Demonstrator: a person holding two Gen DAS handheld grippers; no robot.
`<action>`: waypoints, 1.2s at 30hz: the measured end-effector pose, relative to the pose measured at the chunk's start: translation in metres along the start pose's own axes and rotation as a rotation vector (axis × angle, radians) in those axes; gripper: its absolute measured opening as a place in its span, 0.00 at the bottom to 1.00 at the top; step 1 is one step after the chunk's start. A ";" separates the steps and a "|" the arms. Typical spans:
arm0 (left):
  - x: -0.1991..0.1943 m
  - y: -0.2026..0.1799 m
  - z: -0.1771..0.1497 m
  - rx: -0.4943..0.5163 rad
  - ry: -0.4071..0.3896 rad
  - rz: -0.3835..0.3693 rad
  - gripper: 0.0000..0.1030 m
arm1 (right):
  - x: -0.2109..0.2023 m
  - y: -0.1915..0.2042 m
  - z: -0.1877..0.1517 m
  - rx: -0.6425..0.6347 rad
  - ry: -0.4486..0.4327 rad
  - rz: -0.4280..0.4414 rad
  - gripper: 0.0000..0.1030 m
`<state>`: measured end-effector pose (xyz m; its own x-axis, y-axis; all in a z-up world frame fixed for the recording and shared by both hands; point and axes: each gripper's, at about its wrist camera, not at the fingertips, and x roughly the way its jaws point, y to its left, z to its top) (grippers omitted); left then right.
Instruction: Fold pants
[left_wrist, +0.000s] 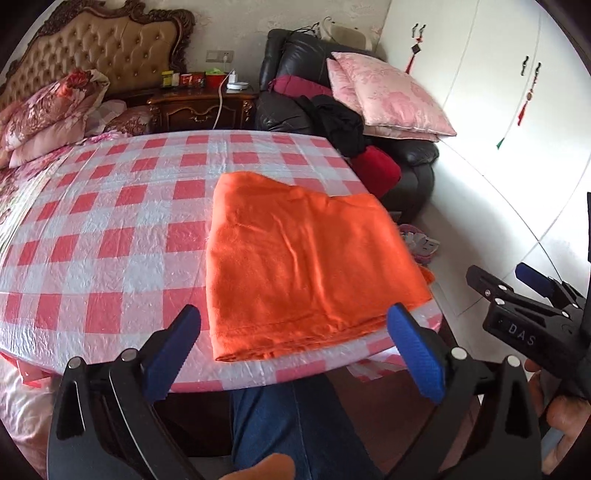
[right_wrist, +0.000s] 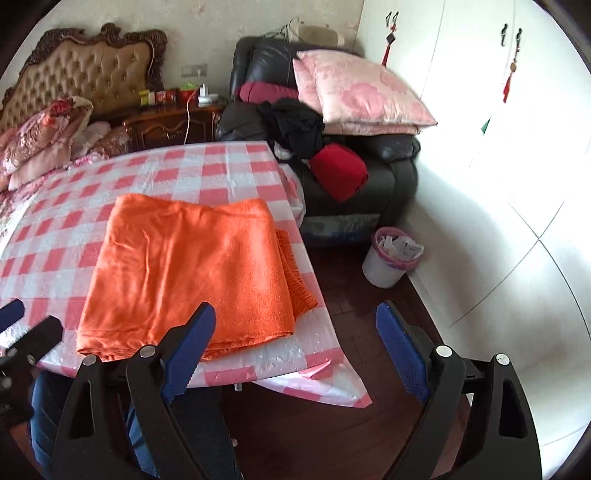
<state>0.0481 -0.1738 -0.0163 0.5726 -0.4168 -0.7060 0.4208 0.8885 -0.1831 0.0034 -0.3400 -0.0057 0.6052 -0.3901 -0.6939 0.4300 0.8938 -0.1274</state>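
Note:
The orange pants (left_wrist: 295, 258) lie folded in a flat rectangle near the right front corner of the table with the red-and-white checked cloth (left_wrist: 110, 221). They also show in the right wrist view (right_wrist: 192, 273), with a lower layer sticking out at their right side. My left gripper (left_wrist: 295, 343) is open and empty, held just in front of the pants' near edge. My right gripper (right_wrist: 299, 343) is open and empty, off the table's right front corner, over the floor. It also shows at the right of the left wrist view (left_wrist: 517, 284).
A black armchair (right_wrist: 369, 177) piled with pink pillows (right_wrist: 362, 92) and dark and red clothes stands behind the table's right corner. A white bin (right_wrist: 388, 258) stands on the floor by the white wardrobe (right_wrist: 517, 184). A bed (left_wrist: 48, 110) and nightstand (left_wrist: 199, 107) are at the far left.

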 end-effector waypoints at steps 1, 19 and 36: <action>-0.002 -0.003 0.000 0.007 -0.005 -0.005 0.98 | -0.003 -0.001 0.002 -0.001 -0.008 -0.002 0.83; 0.003 -0.008 0.001 0.020 -0.015 -0.008 0.98 | 0.001 -0.003 0.003 -0.004 0.002 0.008 0.83; 0.009 -0.015 0.007 0.042 -0.021 -0.026 0.98 | 0.004 -0.005 0.001 0.002 0.007 0.006 0.83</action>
<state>0.0520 -0.1919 -0.0157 0.5755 -0.4437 -0.6870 0.4647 0.8687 -0.1717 0.0043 -0.3459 -0.0077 0.6035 -0.3831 -0.6993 0.4274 0.8958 -0.1219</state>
